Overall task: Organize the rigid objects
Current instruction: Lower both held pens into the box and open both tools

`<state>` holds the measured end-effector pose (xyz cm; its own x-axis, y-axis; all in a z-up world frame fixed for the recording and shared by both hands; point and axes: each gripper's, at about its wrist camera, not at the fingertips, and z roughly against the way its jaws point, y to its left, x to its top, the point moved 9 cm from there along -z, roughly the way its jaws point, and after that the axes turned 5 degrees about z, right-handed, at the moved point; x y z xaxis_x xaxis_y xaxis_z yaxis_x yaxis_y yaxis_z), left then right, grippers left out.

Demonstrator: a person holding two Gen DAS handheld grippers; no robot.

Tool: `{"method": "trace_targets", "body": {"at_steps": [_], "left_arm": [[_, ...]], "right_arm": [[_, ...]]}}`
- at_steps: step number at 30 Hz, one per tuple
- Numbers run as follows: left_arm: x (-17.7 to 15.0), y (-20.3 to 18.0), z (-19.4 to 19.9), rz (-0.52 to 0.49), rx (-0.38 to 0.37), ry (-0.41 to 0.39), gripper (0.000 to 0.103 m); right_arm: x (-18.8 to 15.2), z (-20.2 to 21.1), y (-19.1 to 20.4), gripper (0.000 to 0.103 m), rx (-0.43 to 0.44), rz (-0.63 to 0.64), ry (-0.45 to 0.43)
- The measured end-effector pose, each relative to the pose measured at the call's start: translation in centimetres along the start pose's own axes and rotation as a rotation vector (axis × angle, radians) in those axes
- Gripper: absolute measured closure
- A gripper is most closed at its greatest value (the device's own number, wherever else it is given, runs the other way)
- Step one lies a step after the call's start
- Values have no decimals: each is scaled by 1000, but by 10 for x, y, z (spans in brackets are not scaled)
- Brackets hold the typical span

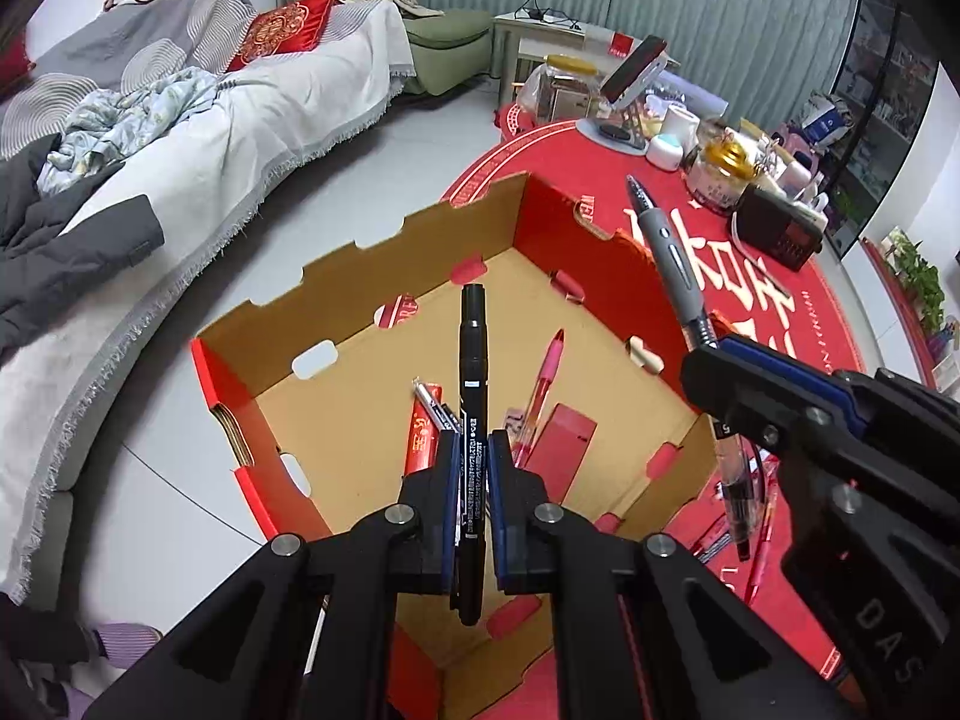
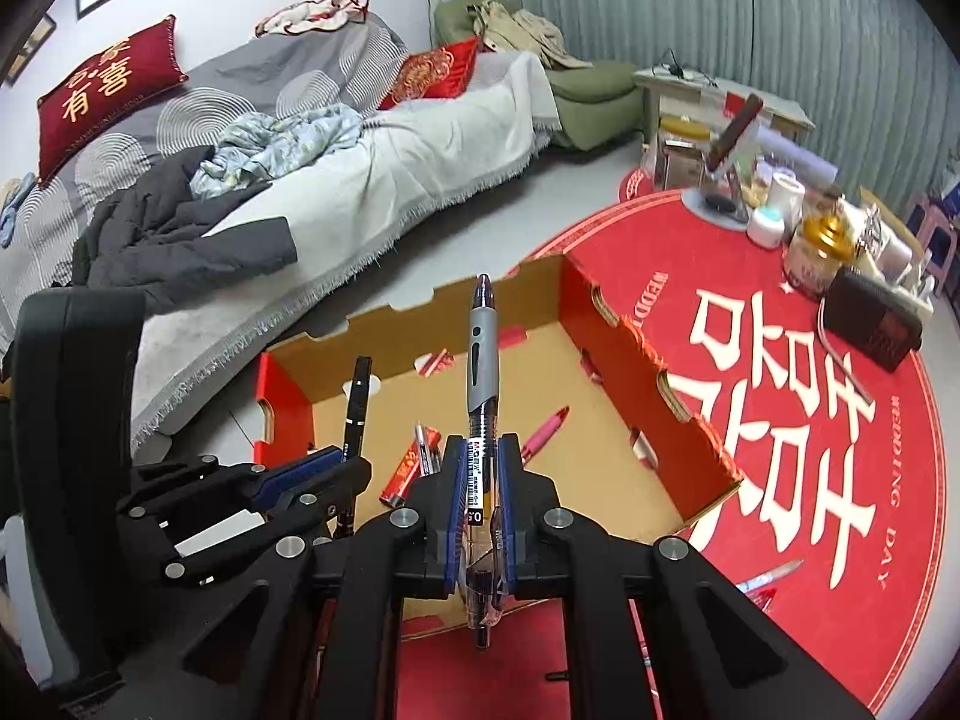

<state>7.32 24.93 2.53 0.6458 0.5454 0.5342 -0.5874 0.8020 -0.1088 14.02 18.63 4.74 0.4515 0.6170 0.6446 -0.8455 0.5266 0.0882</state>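
Left gripper (image 1: 474,468) pinches a black marker (image 1: 472,360) over the open cardboard box (image 1: 360,300). Right gripper (image 2: 480,480) clamps a grey-grip gel pen (image 2: 482,354), label "M&G", "0.5", above the box's near edge. Round red mat (image 2: 780,480) reads "WEDDING DAY".

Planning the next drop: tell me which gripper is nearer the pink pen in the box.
Right, narrowly. The pink pen lies just past the right gripper, while the left gripper sits farther to its side.
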Motion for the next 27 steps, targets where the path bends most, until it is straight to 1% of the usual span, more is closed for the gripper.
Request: {"method": "trace_targets", "body": {"at_steps": [6, 21, 27], "left_arm": [[-3, 3, -9, 3, 0, 15, 94], [-4, 9, -21, 17, 3, 36, 94], [-10, 19, -32, 37, 13, 63, 94]], "right_arm": [[-6, -9, -1, 92, -2, -2, 22], [-7, -18, 2, 92, 6, -2, 36], [-10, -25, -3, 92, 3, -10, 48]]}}
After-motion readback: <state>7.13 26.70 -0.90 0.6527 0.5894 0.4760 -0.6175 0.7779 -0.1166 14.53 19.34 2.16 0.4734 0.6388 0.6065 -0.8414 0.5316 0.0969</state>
